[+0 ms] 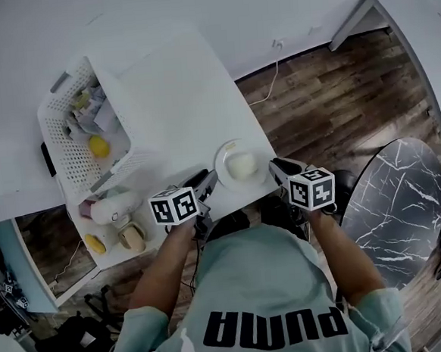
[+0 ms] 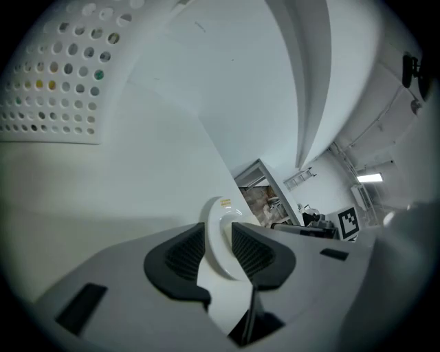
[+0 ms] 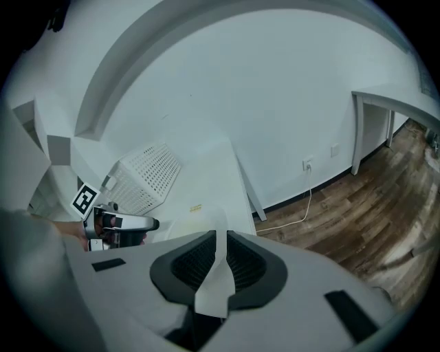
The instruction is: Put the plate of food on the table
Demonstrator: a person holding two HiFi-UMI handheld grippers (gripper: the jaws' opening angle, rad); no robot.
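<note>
Standing on dark wood flooring (image 1: 329,102), white table (image 1: 176,91) bears plate (image 1: 222,164)

One brand name reads clearly; nothing else can be read.
The person's shirt (image 1: 274,327) carries "PUMA" in large dark letters, upside down in the head view. The left marker cube (image 1: 173,207) and right marker cube (image 1: 313,188) bear black-and-white square codes without lettering. A small yellow sticker (image 2: 224,202) on the plate (image 2: 218,242) rim is too small to read.
</note>
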